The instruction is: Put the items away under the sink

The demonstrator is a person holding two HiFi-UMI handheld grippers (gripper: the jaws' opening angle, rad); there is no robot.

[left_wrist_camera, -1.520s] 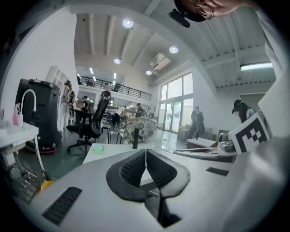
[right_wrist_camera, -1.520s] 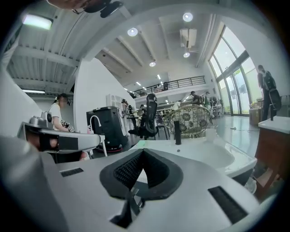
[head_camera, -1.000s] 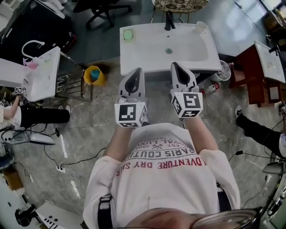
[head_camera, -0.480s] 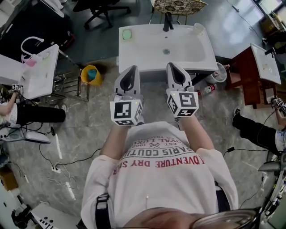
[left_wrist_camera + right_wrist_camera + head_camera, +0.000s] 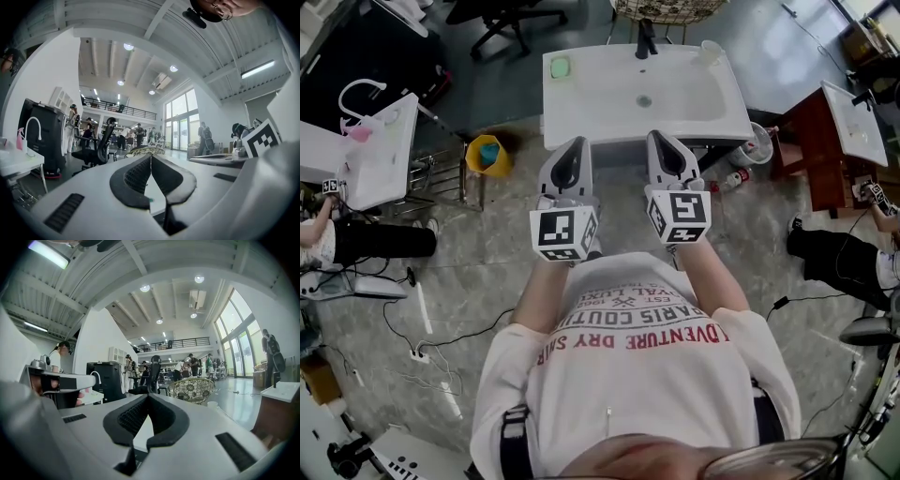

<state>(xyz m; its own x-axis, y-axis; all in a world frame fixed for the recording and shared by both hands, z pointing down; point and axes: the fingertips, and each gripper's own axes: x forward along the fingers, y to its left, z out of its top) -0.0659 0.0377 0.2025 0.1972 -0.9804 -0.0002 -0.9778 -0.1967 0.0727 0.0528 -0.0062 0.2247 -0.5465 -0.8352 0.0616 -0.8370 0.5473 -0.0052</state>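
The left hand-held gripper (image 5: 578, 142) and right hand-held gripper (image 5: 655, 136) are pointing at the sink (image 5: 694, 103) ahead, both pressed together and empty. Seemingly they are squaring up to it.

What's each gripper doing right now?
Left gripper: shut, holding nothing.
Right gripper: shut, holding nothing.

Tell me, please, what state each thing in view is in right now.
Left gripper: shut, nothing between the jaws.
Right gripper: shut, nothing between the jaws.
Sink: basin empty.
Cup: upright on the sink's back right corner.
Bottle: lying on the floor beside the sink.
Yellow bin: upright on the floor, open at the top.
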